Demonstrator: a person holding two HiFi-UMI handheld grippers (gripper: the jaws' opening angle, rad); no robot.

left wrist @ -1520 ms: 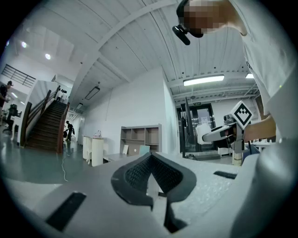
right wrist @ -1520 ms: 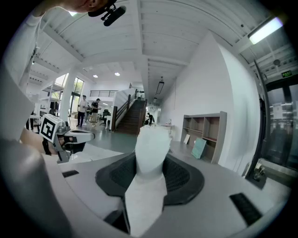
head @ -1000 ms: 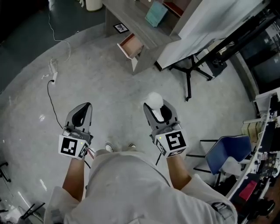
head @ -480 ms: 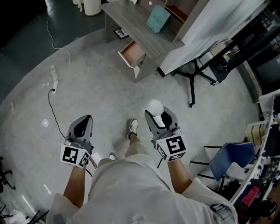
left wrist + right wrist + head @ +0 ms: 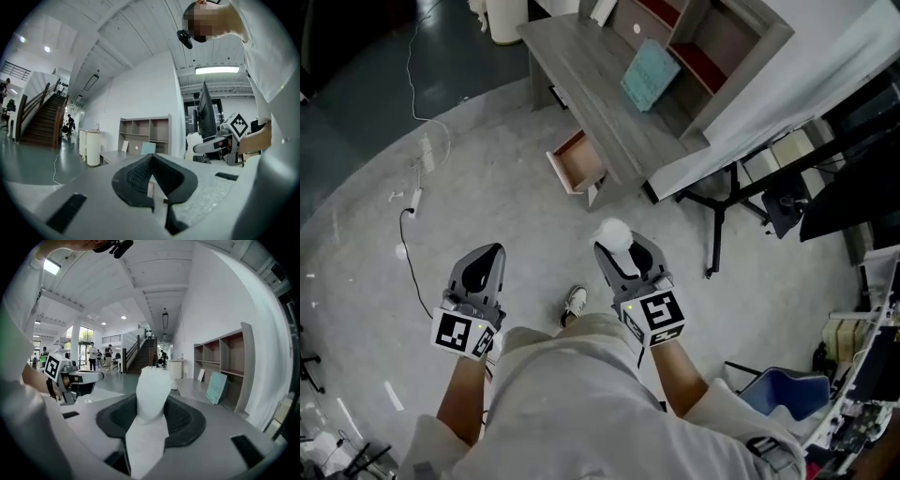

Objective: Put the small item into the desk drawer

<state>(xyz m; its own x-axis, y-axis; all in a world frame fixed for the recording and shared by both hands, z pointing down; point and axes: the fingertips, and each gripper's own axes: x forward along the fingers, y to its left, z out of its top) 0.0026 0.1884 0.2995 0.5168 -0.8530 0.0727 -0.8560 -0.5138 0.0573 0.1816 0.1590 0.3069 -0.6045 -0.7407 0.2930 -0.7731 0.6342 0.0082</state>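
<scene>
White small item [image 5: 611, 231] pinched by right gripper [image 5: 623, 251] fingers, frame centre. Left gripper [image 5: 487, 255] fingers pressed together. Desk drawer [image 5: 578, 161] open, upper centre.

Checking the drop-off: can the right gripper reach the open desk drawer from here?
Probably not yet: the right gripper, shut on the white item, hangs well short of the open drawer. Only floor lies between, so stepping closer should do.
</scene>
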